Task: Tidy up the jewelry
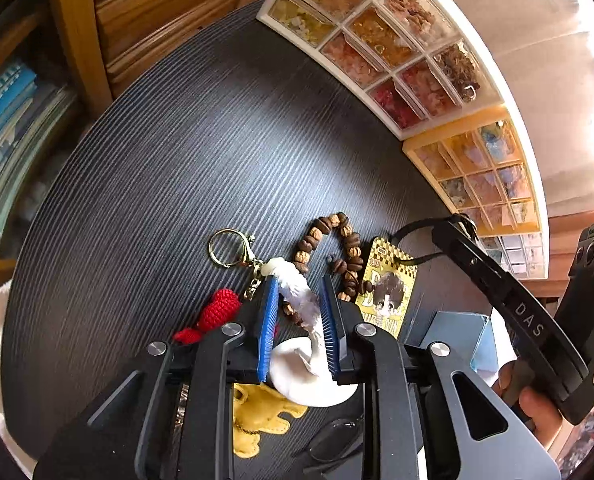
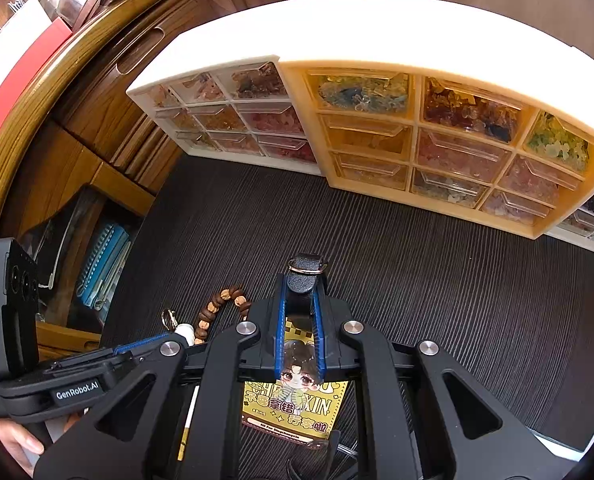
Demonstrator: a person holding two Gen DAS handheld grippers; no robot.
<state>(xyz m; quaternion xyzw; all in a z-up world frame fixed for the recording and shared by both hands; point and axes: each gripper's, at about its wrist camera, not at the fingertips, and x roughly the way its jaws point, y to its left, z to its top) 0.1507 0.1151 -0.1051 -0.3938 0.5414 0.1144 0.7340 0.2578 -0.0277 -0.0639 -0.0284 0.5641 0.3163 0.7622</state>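
Note:
My left gripper point(image 1: 299, 280) points down at the dark table point(image 1: 177, 160). Its blue pads are shut on a white tassel charm point(image 1: 301, 308), which runs slanted between them and touches both. A gold keyring point(image 1: 227, 248) is chained to that charm. My right gripper point(image 2: 301, 280) is shut on the black strap point(image 2: 301, 286) of a yellow cartoon tag point(image 2: 293, 404); in the left wrist view the tag point(image 1: 389, 288) rests on the table. A wooden bead bracelet point(image 1: 329, 248) lies between the two grippers, and a red crochet charm point(image 1: 221, 308) sits left of the left gripper.
A white drawer organizer point(image 2: 225, 112) and a yellow one point(image 2: 437, 140), both full of coloured beads, stand along the table's far edge. A yellow leather charm point(image 1: 257, 412) lies under the left gripper. A wooden shelf with books point(image 2: 101, 264) is beyond the table's left side.

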